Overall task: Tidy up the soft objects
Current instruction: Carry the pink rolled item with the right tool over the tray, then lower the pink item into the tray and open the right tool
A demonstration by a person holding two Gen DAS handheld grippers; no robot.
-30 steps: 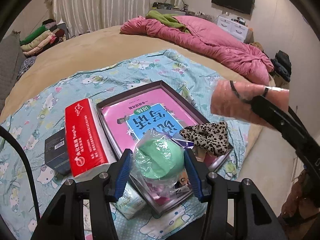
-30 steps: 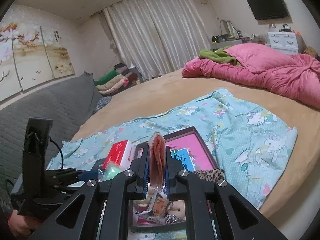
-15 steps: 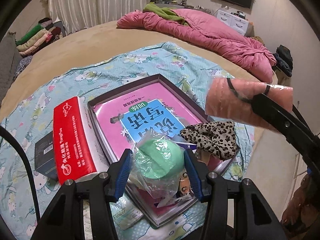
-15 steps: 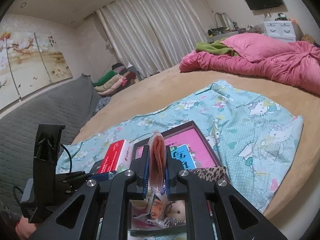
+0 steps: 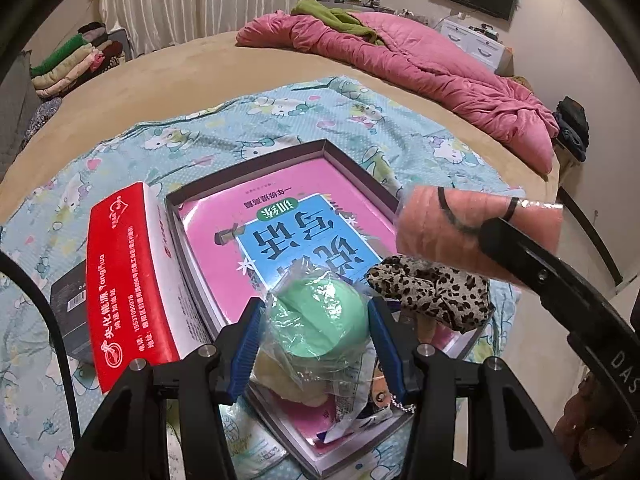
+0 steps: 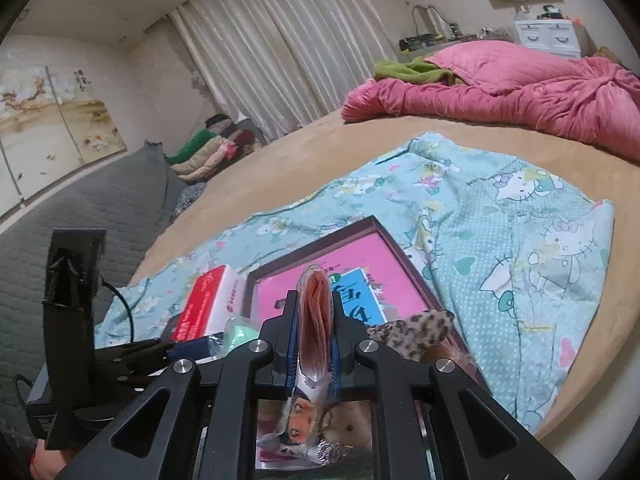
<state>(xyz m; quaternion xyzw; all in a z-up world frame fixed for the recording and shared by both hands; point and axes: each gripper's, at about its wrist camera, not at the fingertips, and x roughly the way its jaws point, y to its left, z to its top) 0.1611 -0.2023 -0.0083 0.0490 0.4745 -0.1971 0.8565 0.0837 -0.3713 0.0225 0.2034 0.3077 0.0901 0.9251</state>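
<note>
My left gripper (image 5: 316, 316) is shut on a green soft ball in a clear plastic bag (image 5: 318, 322), held just above the near end of a shallow dark box (image 5: 256, 164) with a pink and blue book inside. My right gripper (image 6: 314, 332) is shut on a flat pink packet in clear wrap (image 6: 316, 320); the same pink packet (image 5: 460, 224) hangs over the box's right side in the left wrist view. A leopard-print cloth (image 5: 436, 292) lies in the box's right corner. Small wrapped items (image 6: 304, 428) lie below my right gripper.
A red and white tissue pack (image 5: 128, 276) stands left of the box, with a dark small box (image 5: 70, 312) beside it. All sit on a light blue cartoon sheet (image 6: 520, 216) over a round tan bed (image 5: 160, 68). A pink quilt (image 6: 540, 88) lies at the back.
Both grippers have sunk toward the box with their loads still held. The box and book look larger and closer in both views.
</note>
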